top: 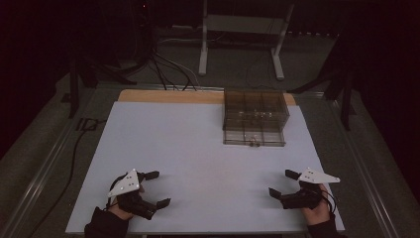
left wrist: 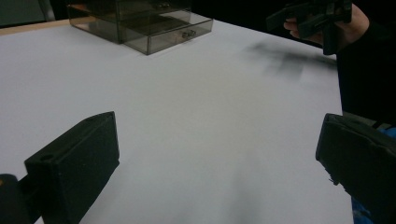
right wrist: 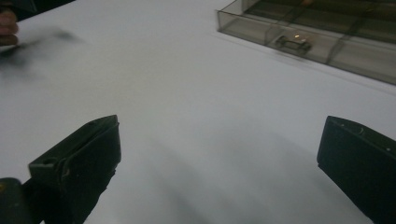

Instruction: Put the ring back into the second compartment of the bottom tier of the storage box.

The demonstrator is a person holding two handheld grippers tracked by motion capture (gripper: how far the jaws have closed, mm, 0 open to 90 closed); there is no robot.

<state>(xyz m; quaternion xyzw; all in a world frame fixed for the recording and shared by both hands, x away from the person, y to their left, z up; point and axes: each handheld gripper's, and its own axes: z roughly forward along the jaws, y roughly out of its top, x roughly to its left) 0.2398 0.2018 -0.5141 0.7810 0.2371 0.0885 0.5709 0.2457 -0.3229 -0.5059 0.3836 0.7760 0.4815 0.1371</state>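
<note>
Left gripper [top: 152, 189]: jaws spread wide, empty, near-left on the white table sheet [top: 198, 163].
Right gripper [top: 283, 183]: likewise released, near-right.
Smoky transparent plastic drawer box [top: 255, 117]: far right.
Advice: approach its bottom drawer's small metal handle [right wrist: 293, 43] squarely, low.

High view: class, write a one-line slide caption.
Two open grippers, left and right, rest near a white table's front edge, facing a smoky clear drawer box.
</note>
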